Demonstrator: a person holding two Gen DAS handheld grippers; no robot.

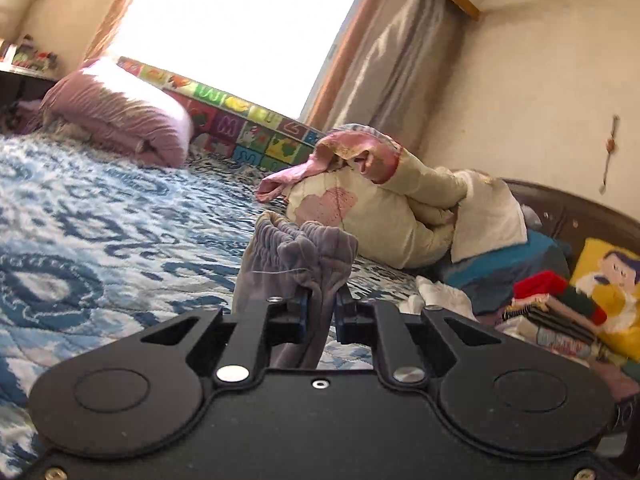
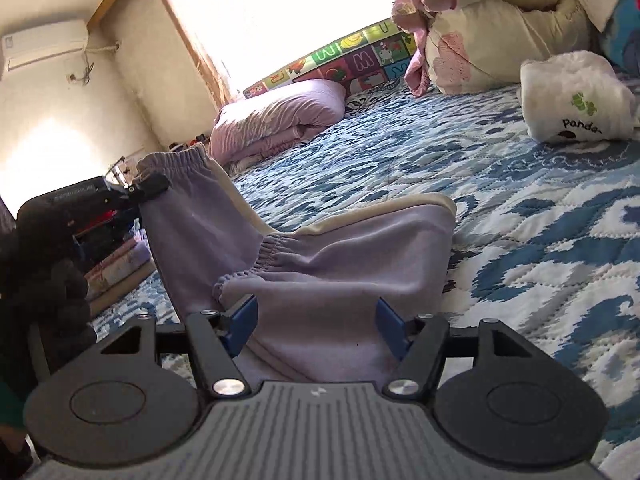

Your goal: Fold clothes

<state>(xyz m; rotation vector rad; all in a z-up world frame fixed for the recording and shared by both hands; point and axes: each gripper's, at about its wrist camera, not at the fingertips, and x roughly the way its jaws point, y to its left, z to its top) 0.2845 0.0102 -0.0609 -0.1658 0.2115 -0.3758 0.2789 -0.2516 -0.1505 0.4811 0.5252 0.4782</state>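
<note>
Lavender trousers, one elastic cuff pinched and lifted; the rest on the bed.

Nearest, the right gripper (image 2: 316,322): blue-padded fingers (image 2: 245,316) spread wide apart, holding nothing, the lavender trousers (image 2: 340,264) lying between and just beyond them on the blue-and-white quilted bed (image 2: 540,216). Left of the trousers' body, the left gripper (image 1: 320,300): fingers (image 1: 303,308) closed on a gathered elastic cuff, one leg raised upright from the bed. Right of the trousers and further off, a folded white fleece item (image 2: 576,96) lettered "panda". Beyond the trousers, a rolled lilac duvet (image 2: 280,120) and a cream quilt bundle (image 2: 500,40) with pink patches. Behind these, a colourful alphabet play mat (image 2: 352,60) stood on edge beneath the bright window (image 2: 280,12).
</note>
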